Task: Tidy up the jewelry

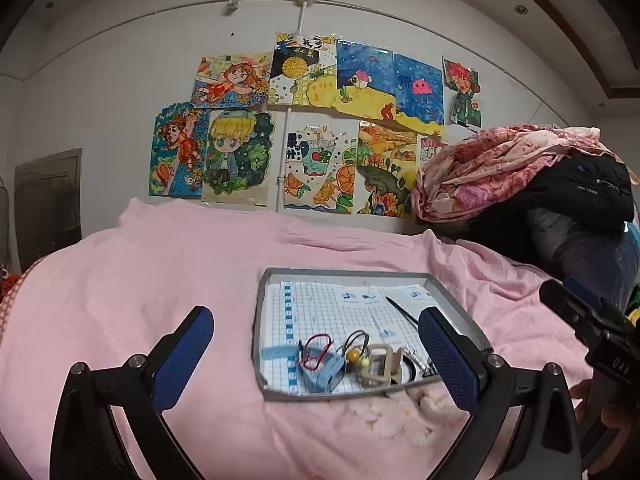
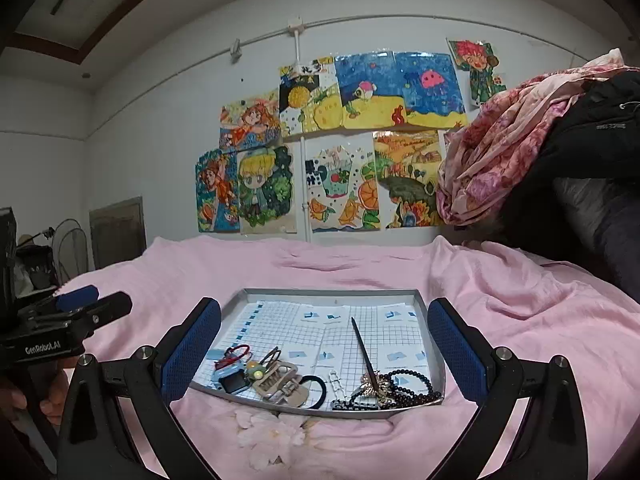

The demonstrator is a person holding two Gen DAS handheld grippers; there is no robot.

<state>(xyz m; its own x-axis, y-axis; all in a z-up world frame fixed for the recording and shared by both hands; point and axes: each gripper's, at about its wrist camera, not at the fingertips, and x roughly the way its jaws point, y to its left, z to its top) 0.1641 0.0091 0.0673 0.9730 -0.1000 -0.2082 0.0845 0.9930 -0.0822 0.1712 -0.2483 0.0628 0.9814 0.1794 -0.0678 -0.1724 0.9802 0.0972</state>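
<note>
Both hand-held grippers, left (image 1: 316,354) and right (image 2: 324,350), gape empty before the tray (image 2: 434,344); jewelry heap (image 2: 380,390) probably nearer right.

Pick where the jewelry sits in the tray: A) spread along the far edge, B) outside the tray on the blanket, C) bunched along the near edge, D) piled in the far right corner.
C: the jewelry lies bunched along the near edge of the tray, and only a thin stick reaches toward the middle.
</note>
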